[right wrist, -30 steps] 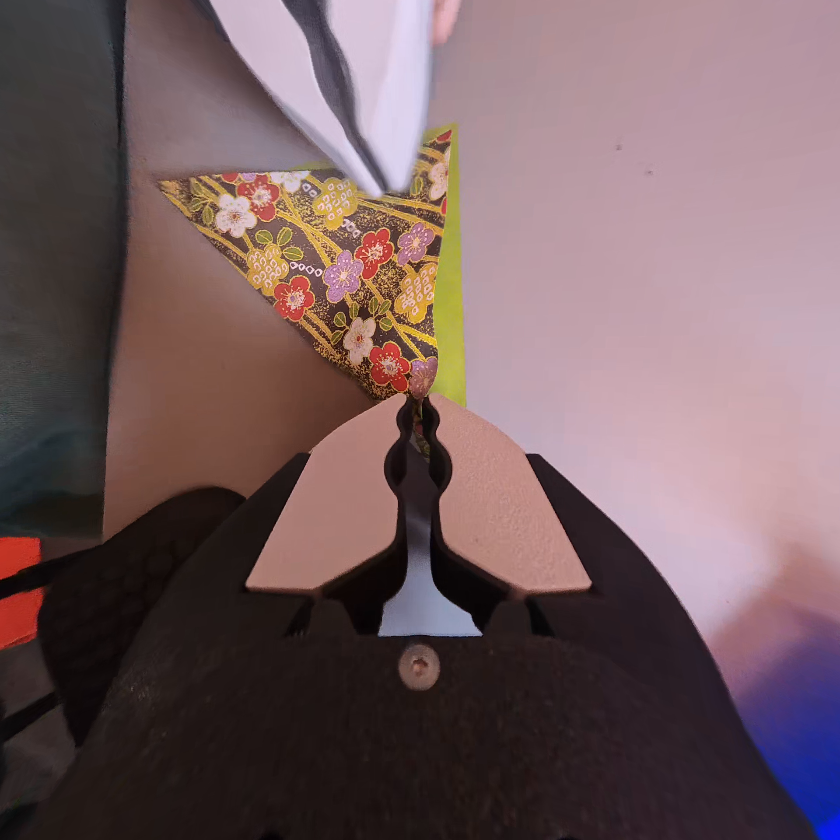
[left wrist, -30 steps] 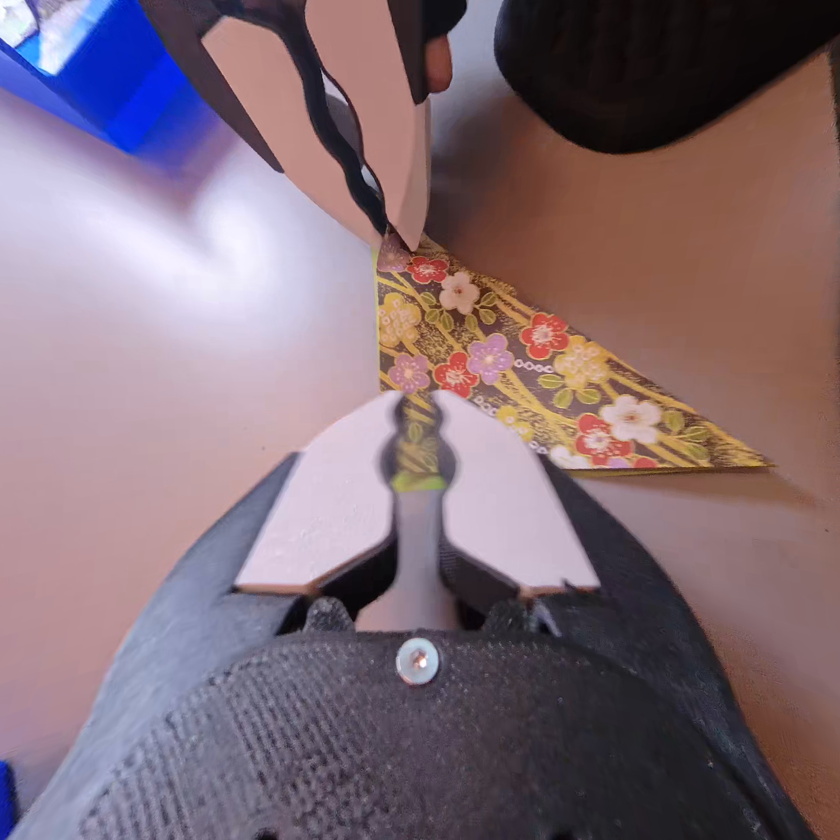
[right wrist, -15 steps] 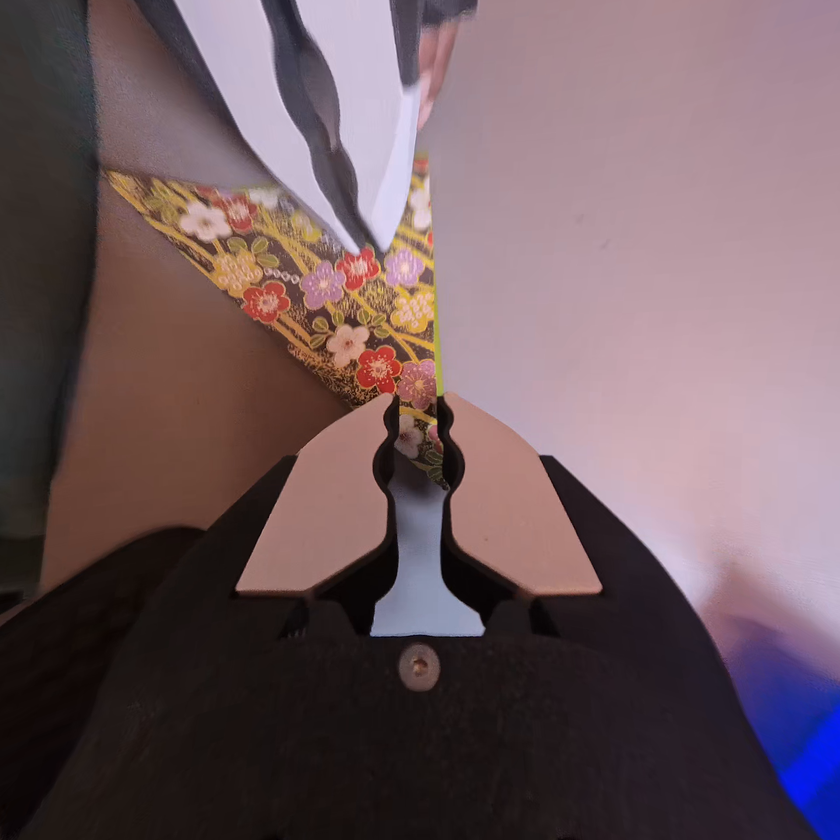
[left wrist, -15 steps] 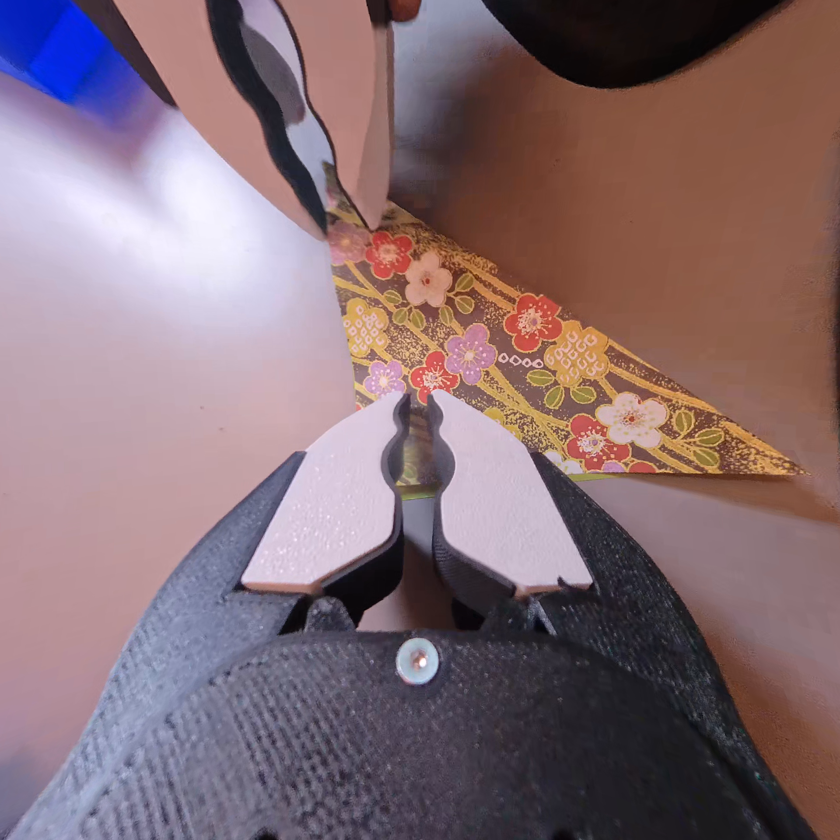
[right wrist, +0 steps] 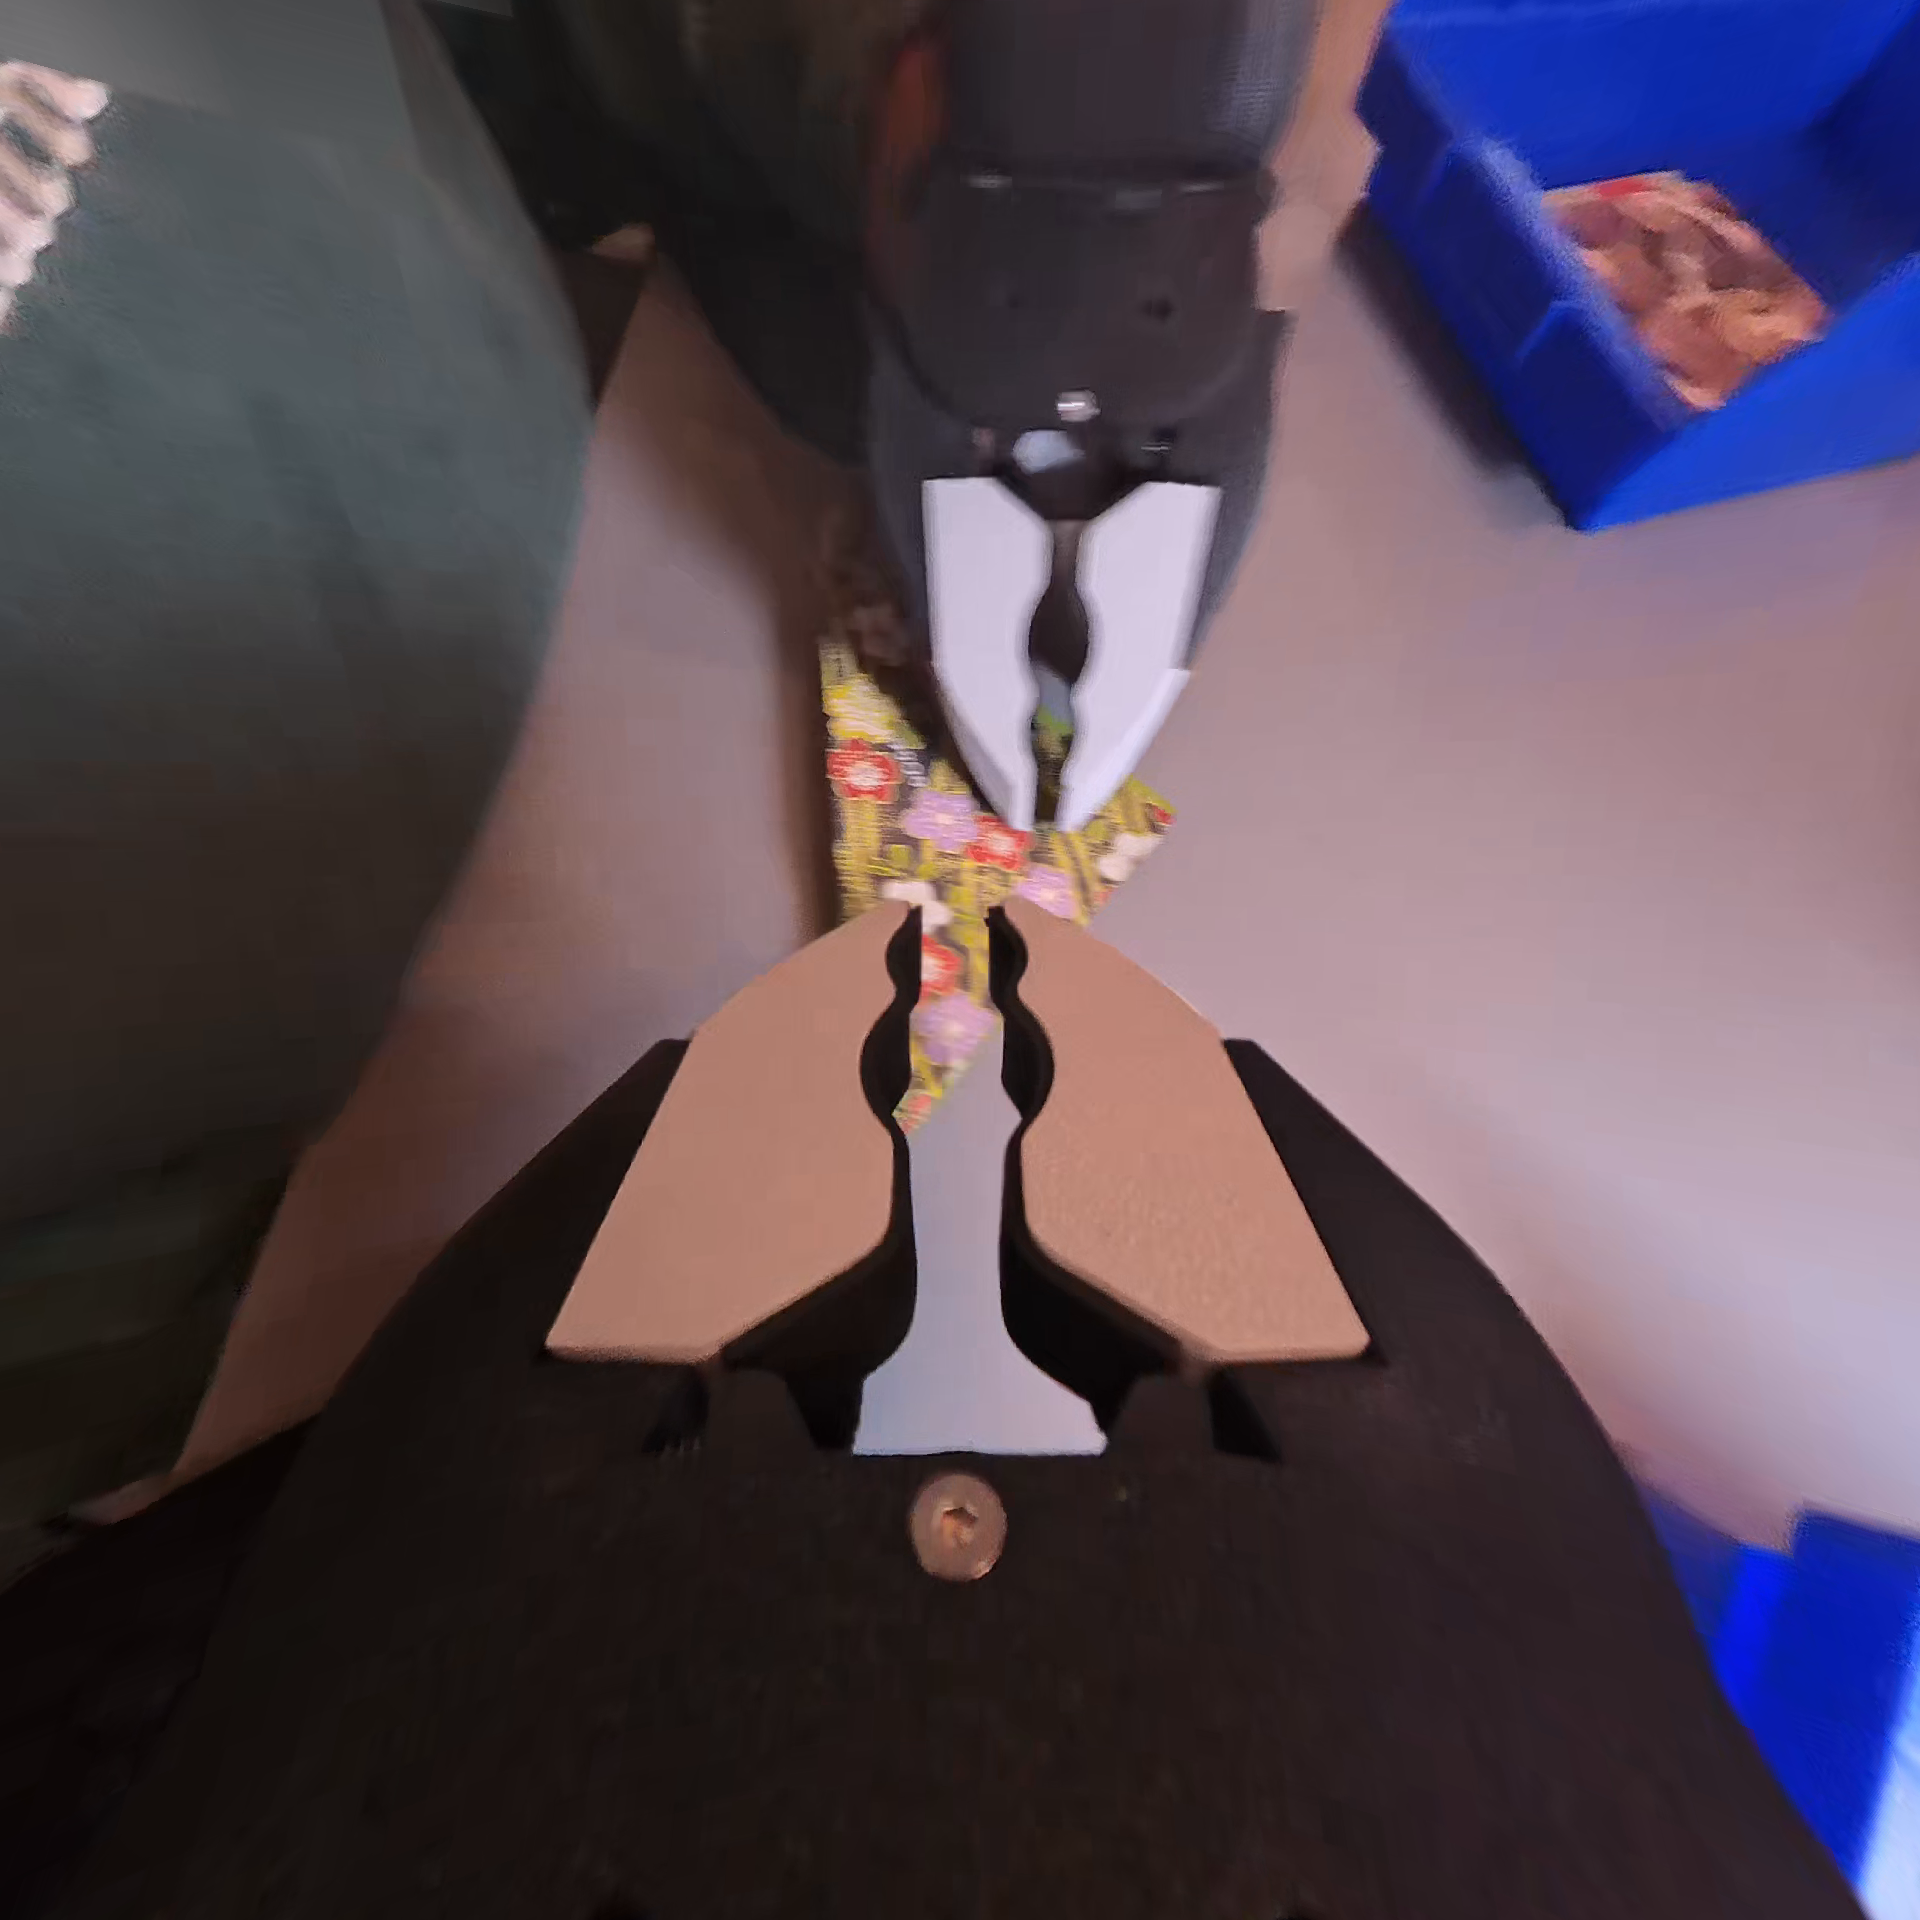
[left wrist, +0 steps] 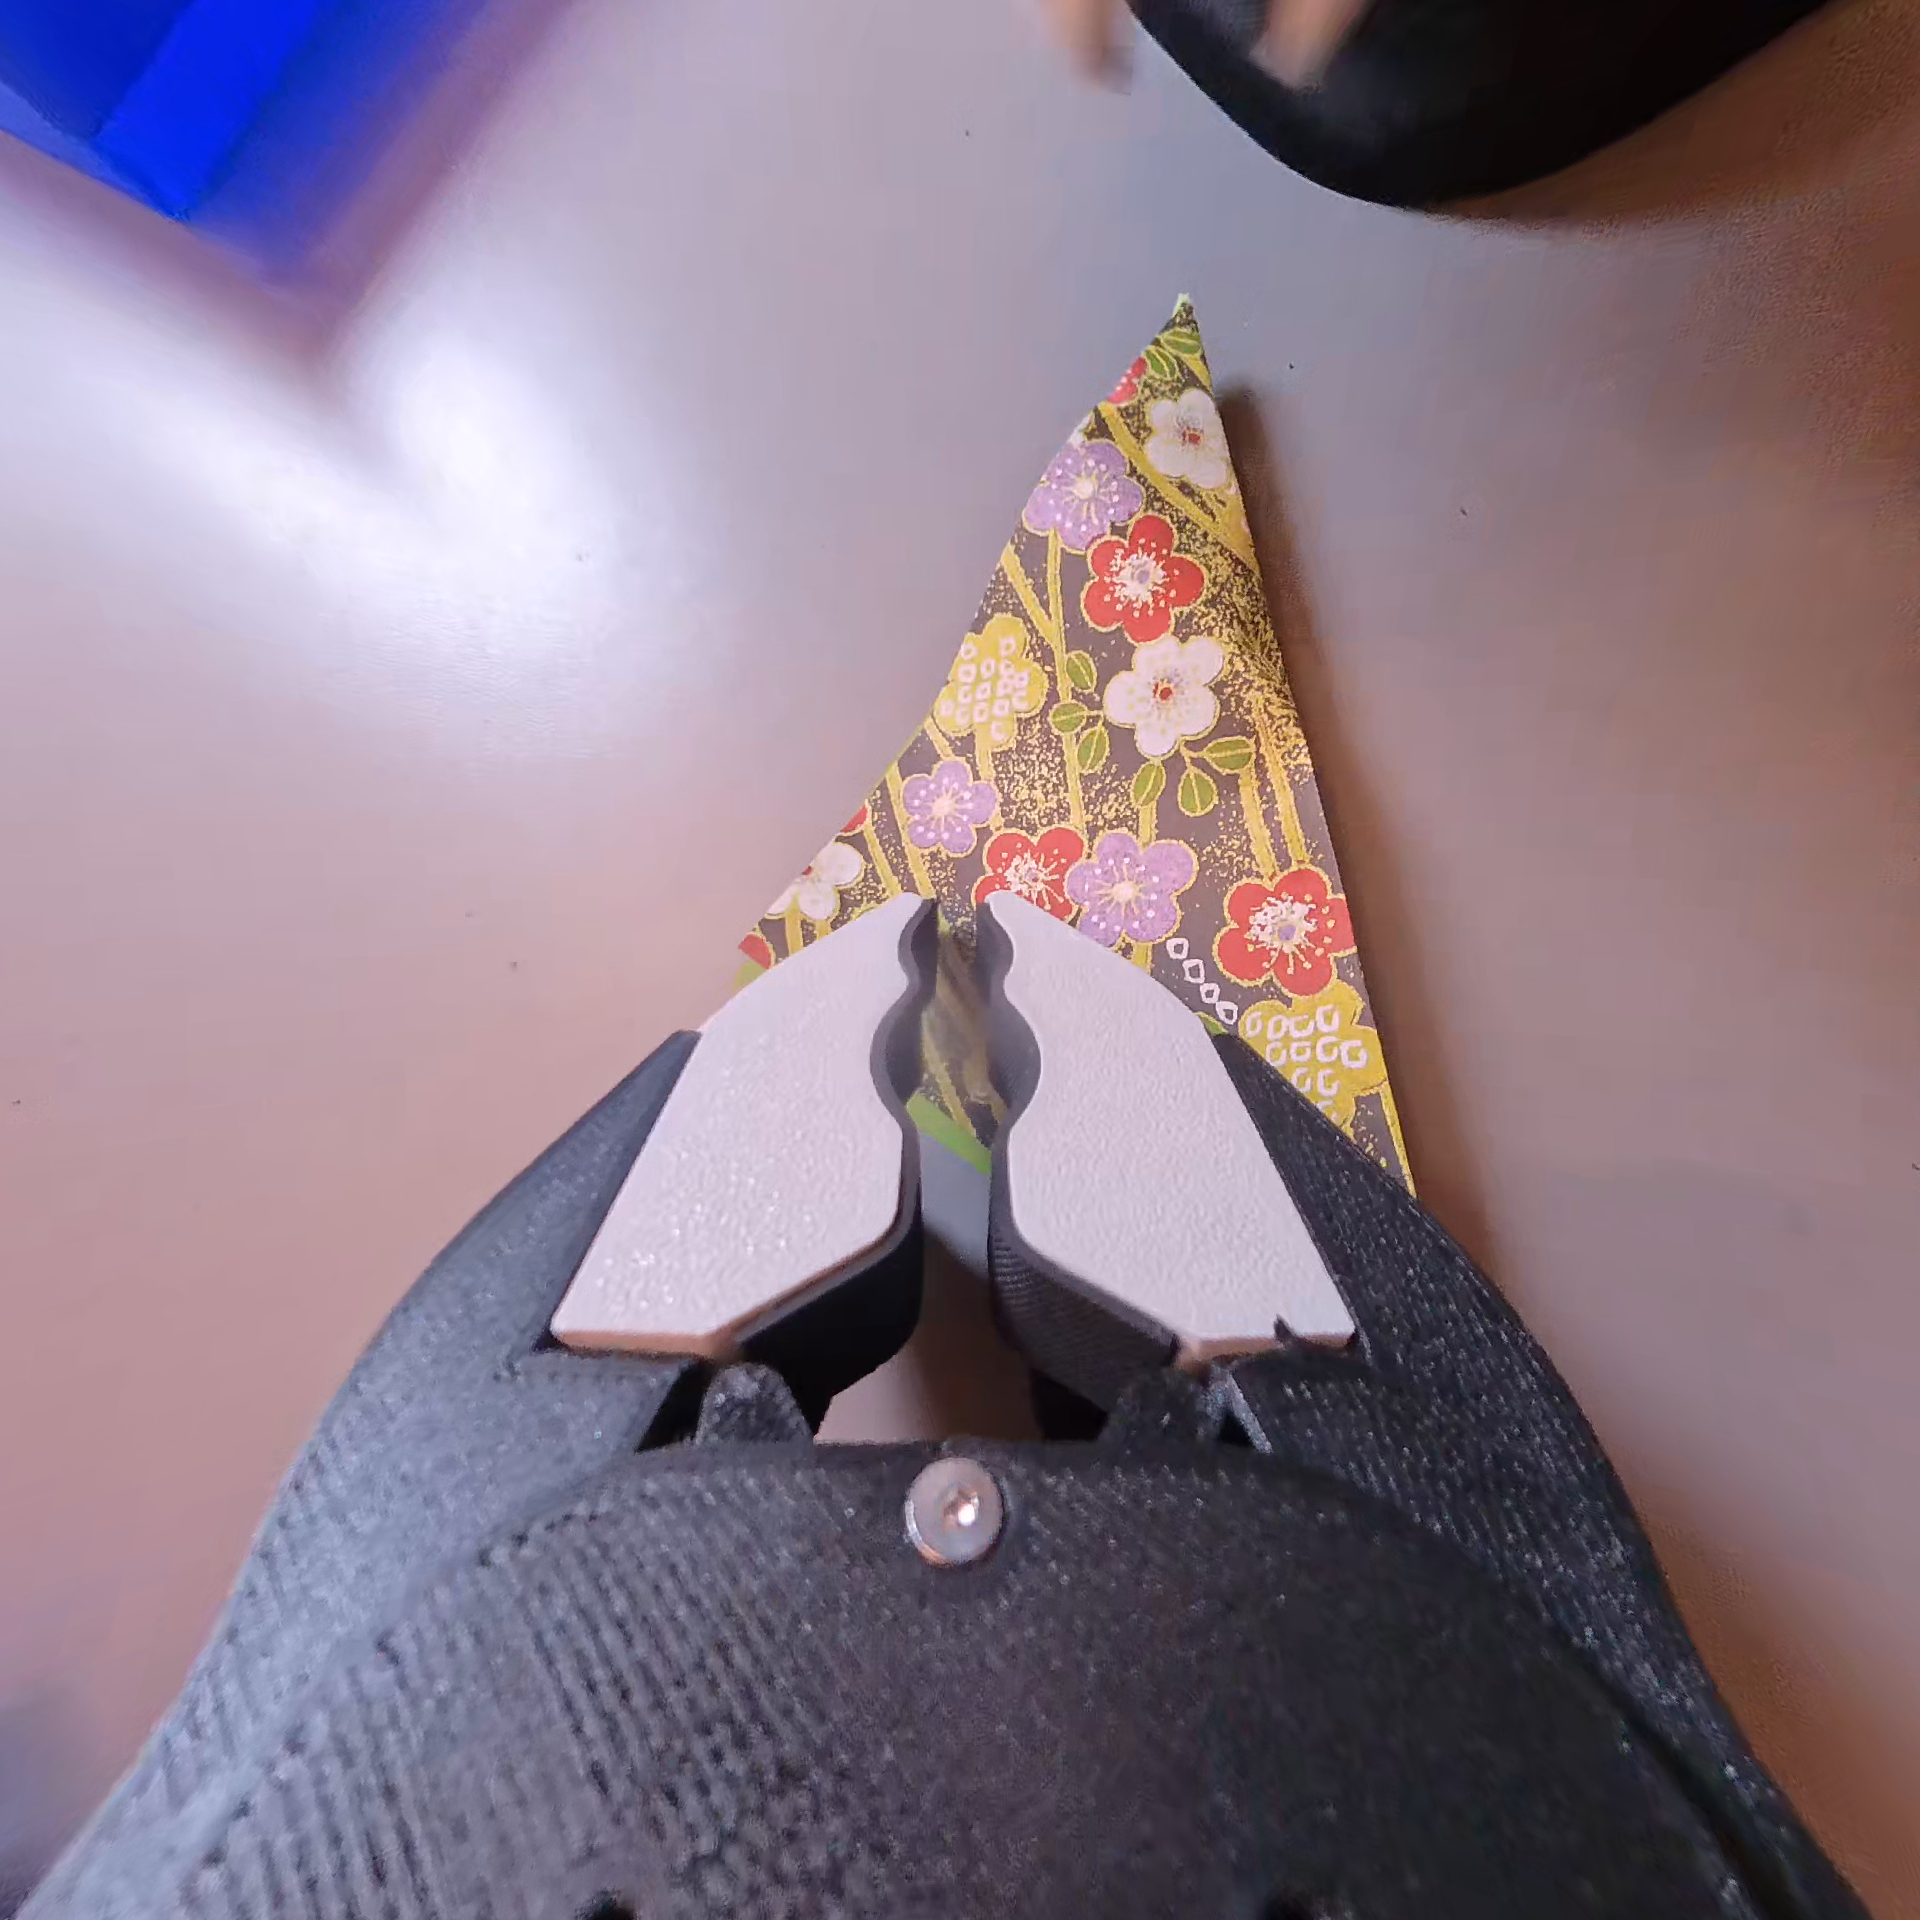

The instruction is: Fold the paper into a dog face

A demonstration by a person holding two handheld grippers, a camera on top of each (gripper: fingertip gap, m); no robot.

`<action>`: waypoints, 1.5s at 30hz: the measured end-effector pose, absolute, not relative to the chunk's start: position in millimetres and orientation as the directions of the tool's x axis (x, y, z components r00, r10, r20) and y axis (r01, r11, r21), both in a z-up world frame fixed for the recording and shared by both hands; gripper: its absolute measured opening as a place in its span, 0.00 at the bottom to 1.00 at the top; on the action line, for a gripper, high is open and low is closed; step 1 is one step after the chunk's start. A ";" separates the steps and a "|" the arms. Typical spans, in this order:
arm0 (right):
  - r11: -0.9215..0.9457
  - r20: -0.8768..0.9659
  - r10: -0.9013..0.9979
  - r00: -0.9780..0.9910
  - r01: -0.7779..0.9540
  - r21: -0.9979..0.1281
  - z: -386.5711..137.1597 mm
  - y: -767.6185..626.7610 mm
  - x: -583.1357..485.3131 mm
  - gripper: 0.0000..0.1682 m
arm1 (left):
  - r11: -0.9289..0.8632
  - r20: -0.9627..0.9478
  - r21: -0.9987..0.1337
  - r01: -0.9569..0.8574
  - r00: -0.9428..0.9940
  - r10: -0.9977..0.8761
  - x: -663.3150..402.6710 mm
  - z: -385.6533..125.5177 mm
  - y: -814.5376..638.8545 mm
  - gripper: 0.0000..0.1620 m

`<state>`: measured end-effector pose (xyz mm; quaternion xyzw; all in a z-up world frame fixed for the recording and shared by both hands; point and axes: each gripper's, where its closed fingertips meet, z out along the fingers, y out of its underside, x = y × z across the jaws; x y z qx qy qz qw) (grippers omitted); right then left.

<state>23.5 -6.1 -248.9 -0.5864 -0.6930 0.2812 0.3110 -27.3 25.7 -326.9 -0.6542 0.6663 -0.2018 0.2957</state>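
Down at the centre of the left wrist view, the left gripper (left wrist: 956,916) sits right over the near corner of the paper (left wrist: 1143,665). Its grey fingers (left wrist: 769,1122) are drawn almost together, just a thin slit between the tips. A sliver of the sheet shows in that slit, with a flash of green underside lower in the gap. Whether the claw is actually nipping the paper or only hovering on it cannot be told.

The paper is a flowered triangle, lying flat on the table (left wrist: 416,727). One point reaches toward the top of the frame, and the long edge runs down the right side. A blurred black shape (left wrist: 1455,94) fills the upper right corner, and something blue (left wrist: 156,94) sits in the upper left.

Over in the right wrist view, the right gripper (right wrist: 954,916) points straight at the other gripper, which faces it from the upper centre with its tips on the sheet. The right claw stands a little apart and grips nothing. The paper shows through its gap and spreads between the two sets of tips.

A blue bin (right wrist: 1538,343) at the upper right holds a patterned stack (right wrist: 1694,281). Dark green cloth (right wrist: 260,520) covers the left side. More blue (right wrist: 1829,1683) shows at the lower right.
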 end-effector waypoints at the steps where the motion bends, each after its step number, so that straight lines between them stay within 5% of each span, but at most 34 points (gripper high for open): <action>1: 0.170 0.083 0.983 -0.161 0.657 -0.735 -258.6 -19.0 18.8 0.07 | 0.061 -0.127 -0.656 -0.752 0.031 -0.991 -27.2 -326.9 25.8 0.04; 8: 0.169 0.010 0.979 -0.204 0.783 -0.599 -320.5 -29.4 2.8 0.00 | 0.067 -0.144 -0.659 -0.749 0.038 -0.989 -27.8 -326.8 28.6 0.05; 13: 0.082 -0.097 0.981 -0.166 0.816 -0.572 -328.1 -25.6 -1.3 0.00 | 0.101 -0.162 -0.688 -0.719 0.016 -0.987 -26.5 -316.8 23.5 0.07; 16: 0.028 -0.161 0.977 -0.141 0.830 -0.558 -328.1 -24.6 -3.3 0.00 | 0.134 -0.103 -0.737 -0.663 -0.086 -0.991 -17.9 -305.3 -3.4 0.00; 19: -0.003 -0.201 0.971 -0.126 0.839 -0.544 -327.9 -24.3 -4.0 0.00 | 0.187 -0.092 -0.673 -0.715 -0.169 -0.981 -17.5 -322.5 -22.1 0.00; 31: 0.041 -0.117 0.984 -0.136 0.802 -0.596 -317.6 -26.5 -17.7 0.00 | 0.205 -0.111 -0.650 -0.732 -0.175 -0.978 -19.4 -328.6 -23.9 0.00; 45: 0.017 -0.104 0.991 -0.084 0.848 -0.529 -328.6 -22.2 4.6 0.00 | 0.183 -0.102 -0.650 -0.737 -0.154 -0.983 -21.2 -329.0 -24.3 0.00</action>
